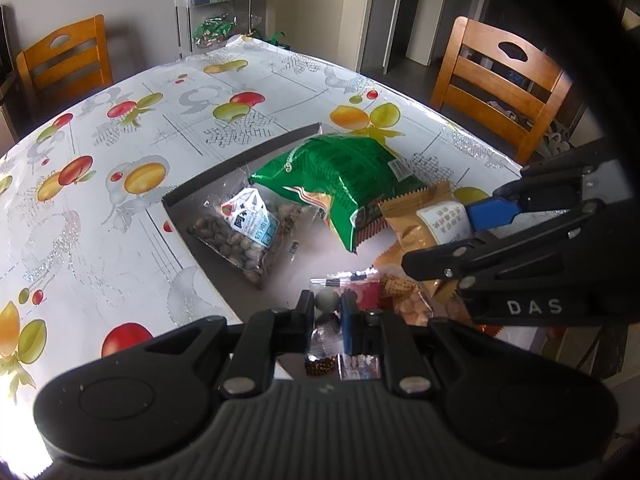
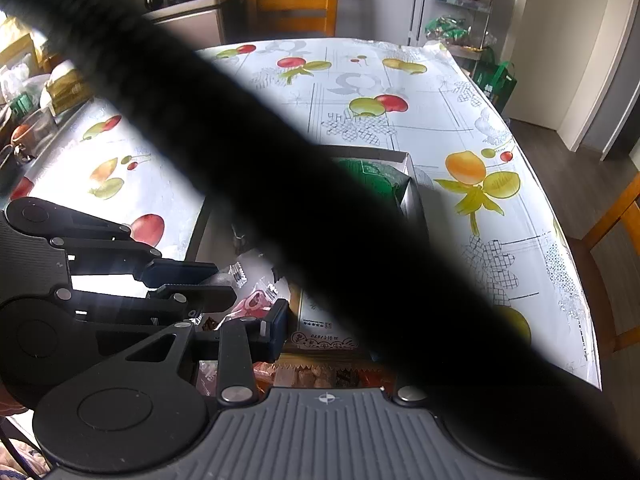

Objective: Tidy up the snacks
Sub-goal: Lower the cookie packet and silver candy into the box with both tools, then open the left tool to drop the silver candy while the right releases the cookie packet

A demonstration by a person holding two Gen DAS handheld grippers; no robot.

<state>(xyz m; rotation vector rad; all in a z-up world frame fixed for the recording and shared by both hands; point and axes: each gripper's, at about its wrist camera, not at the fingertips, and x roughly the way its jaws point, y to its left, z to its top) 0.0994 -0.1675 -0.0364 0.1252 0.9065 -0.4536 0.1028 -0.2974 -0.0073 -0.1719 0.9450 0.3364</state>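
Over the near end of the grey tray (image 1: 182, 204), which we take as our landmark on the fruit-print surface (image 1: 120, 152), both claws sit above the loose small snacks. Left claw (image 1: 328, 312): narrow gap, fingers straddling what looks like a small wrapped piece; contact not resolvable, so we cannot tell if it grips. Right claw (image 1: 476, 224): seen from the left camera, it is at the tray's right side, blue pad against the tan packet (image 1: 416, 220); whether it pinches that packet we cannot tell, and its own camera is largely blocked by a dark cable (image 2: 280, 184). Inside the tray: green bag (image 1: 344, 176) toward the far right, clear nut bag (image 1: 244, 236) at centre-left, small wrapped pieces (image 1: 400, 300) at the near edge. Judgement: we are mid-sorting, at a pick of small items. Next move calls for confirming a firm grip before lifting, and keeping the two claws from colliding, since they work close together.
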